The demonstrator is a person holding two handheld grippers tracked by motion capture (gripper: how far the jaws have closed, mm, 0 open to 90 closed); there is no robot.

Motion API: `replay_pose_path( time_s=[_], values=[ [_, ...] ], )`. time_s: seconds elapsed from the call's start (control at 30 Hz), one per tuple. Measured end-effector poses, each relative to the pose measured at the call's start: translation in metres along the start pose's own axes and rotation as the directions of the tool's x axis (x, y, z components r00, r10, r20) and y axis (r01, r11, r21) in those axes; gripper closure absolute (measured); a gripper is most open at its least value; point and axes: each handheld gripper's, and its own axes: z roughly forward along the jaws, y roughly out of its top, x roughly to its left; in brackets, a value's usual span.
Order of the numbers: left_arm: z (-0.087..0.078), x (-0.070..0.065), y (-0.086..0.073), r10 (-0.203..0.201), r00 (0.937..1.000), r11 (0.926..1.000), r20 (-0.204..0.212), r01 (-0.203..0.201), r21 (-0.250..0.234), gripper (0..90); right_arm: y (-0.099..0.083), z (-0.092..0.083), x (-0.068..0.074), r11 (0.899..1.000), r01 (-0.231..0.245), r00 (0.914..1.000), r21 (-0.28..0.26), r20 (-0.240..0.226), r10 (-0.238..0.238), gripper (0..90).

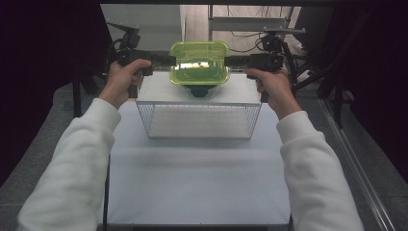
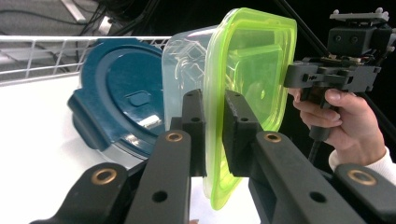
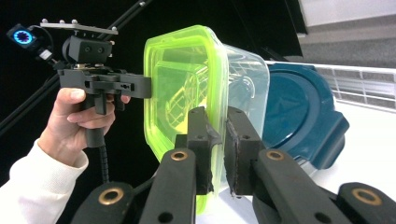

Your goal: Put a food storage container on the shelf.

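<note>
White sleeves reached up from the near edge of the white table (image 1: 197, 183). Past them stood a wire basket (image 1: 199, 120), then a blue-lidded container (image 1: 198, 90) on a white platform. Above it hung a clear container with a yellow-green lid (image 1: 199, 62), lid up, in the air. The left gripper (image 1: 166, 59) was clamped on its left rim and the right gripper (image 1: 233, 60) on its right rim. Dark curtains flanked the table; grey floor ran along both sides, with open tabletop near the person.

wire basket (image 1: 198, 120) in front, blue lid (image 1: 198, 90) below (close), sides free
</note>
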Motion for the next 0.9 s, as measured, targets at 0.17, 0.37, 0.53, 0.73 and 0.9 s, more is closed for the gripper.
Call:
replay_pose_path(
  time_s=[0.17, 0.37, 0.53, 0.73, 0.9],
  values=[
    [0.004, 0.008, 0.002, -0.020, 0.9998, 0.9998, -0.005, 0.020, 0.008, 81.1, 0.001, 0.008, -0.011, 1.000, -0.028, 0.9996, 0.009, 0.001, 0.028, 80.8],
    [0.007, 0.017, 0.004, -0.087, 0.9957, 0.9961, 0.032, 0.087, -0.008, 79.8, 0.002, 0.016, -0.022, 0.996, -0.089, 0.9959, 0.017, 0.016, 0.089, 79.9],
    [0.011, 0.025, 0.007, -0.173, 0.9844, 0.9846, 0.034, 0.174, -0.020, 79.5, 0.005, 0.020, -0.032, 0.988, -0.155, 0.9879, 0.000, 0.005, 0.155, 78.6],
    [0.020, 0.039, 0.010, -0.238, 0.9698, 0.9693, 0.051, 0.241, -0.049, 77.9, 0.009, 0.031, -0.045, 0.974, -0.227, 0.9738, -0.007, 0.016, 0.227, 74.2],
    [0.023, 0.046, 0.010, -0.253, 0.9652, 0.9649, 0.066, 0.257, -0.055, 76.1, 0.009, 0.035, -0.051, 0.967, -0.255, 0.9668, -0.009, 0.009, 0.256, 72.0]
  ],
)
